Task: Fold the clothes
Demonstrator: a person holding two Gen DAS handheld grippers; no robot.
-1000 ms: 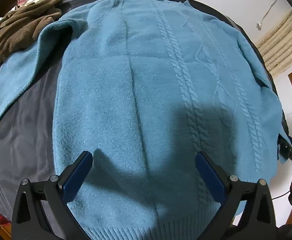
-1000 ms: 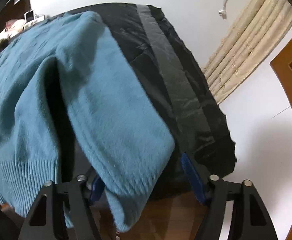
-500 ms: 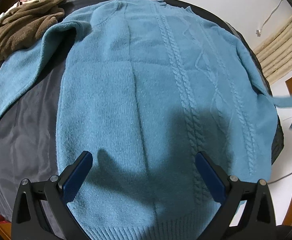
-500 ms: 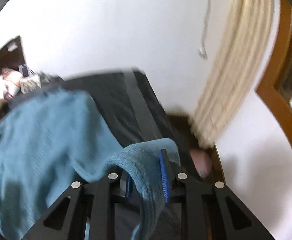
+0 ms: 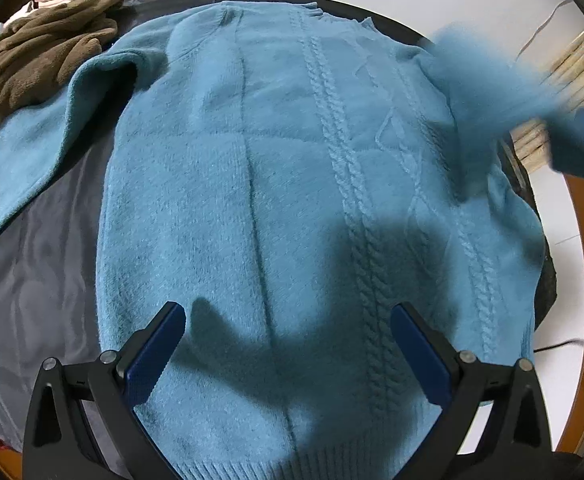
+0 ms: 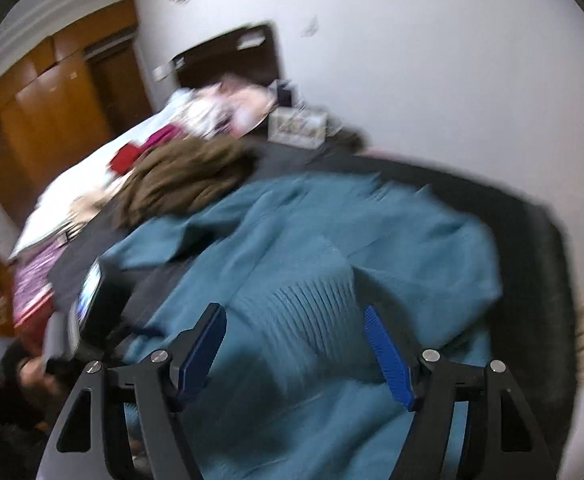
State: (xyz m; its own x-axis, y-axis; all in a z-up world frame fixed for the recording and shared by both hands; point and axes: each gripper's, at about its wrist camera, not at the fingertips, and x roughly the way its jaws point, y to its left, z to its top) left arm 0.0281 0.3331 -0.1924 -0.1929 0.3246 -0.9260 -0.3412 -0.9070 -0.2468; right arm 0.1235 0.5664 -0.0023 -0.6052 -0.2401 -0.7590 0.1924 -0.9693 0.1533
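Note:
A teal cable-knit sweater point(image 5: 275, 184) lies flat on a dark cover, hem toward me. My left gripper point(image 5: 287, 344) is open and empty above the hem. The sweater's right sleeve point(image 5: 488, 92) is lifted over the body, blurred. In the right wrist view the sleeve's ribbed cuff point(image 6: 304, 304) lies between the spread fingers of my right gripper point(image 6: 298, 348), which is open over the sweater point(image 6: 404, 248). The left sleeve point(image 5: 23, 152) lies out to the left.
A brown fleece garment point(image 5: 39, 56) is heaped at the far left; it also shows in the right wrist view point(image 6: 183, 184). The dark cover point(image 5: 31, 280) is bare left of the sweater. A bed with clutter point(image 6: 131, 152) and a wooden wardrobe point(image 6: 51, 96) stand beyond.
My right gripper closed on the hanging right sleeve, lifted it and swung it left over the sweater; now its jaws are open around the cuff. The left gripper stayed put.

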